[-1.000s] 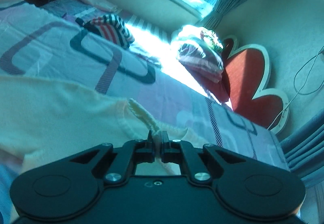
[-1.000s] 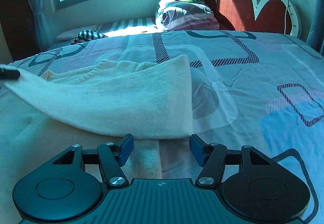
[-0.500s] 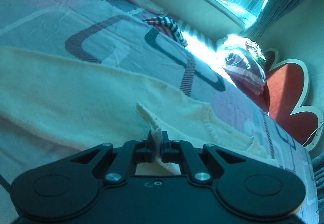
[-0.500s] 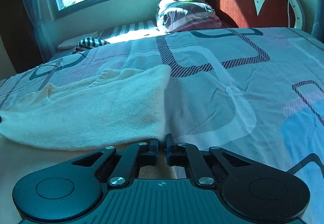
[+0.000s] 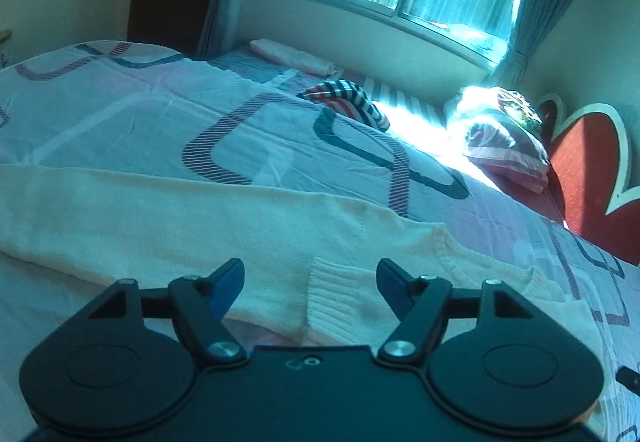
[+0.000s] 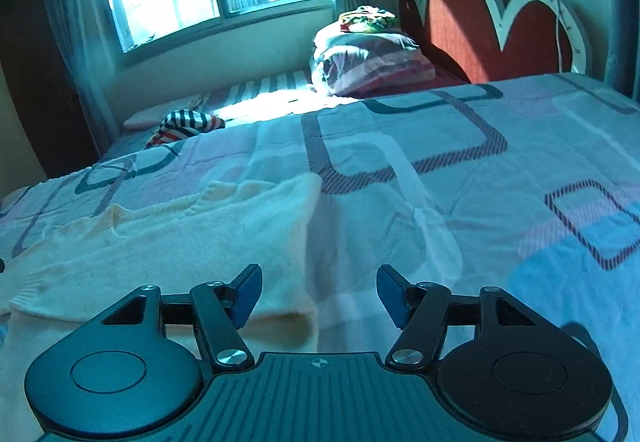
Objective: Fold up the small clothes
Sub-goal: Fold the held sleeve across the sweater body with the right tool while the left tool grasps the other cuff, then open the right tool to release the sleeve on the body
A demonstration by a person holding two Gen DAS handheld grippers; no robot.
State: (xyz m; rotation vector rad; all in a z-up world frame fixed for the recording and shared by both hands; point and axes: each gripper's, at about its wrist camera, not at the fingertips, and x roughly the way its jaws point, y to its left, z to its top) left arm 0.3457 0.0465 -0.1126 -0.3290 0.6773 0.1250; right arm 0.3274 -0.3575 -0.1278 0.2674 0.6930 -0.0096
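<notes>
Sunlit bedroom, patterned bed (image 6: 460, 178) under both my grippers.

Cream sweater (image 5: 168, 218) lies folded over itself on the near side of the bed; my left gripper (image 5: 310, 276) and right gripper (image 6: 318, 292) both hover over it with jaws spread wide, holding nothing. It looks like a soft, light knit that will sag and stretch, so I'd pinch the ribbed cuff (image 5: 340, 290) or the hem corner. I think that ribbed piece is a sleeve end, though the blur leaves me unsure.
</notes>
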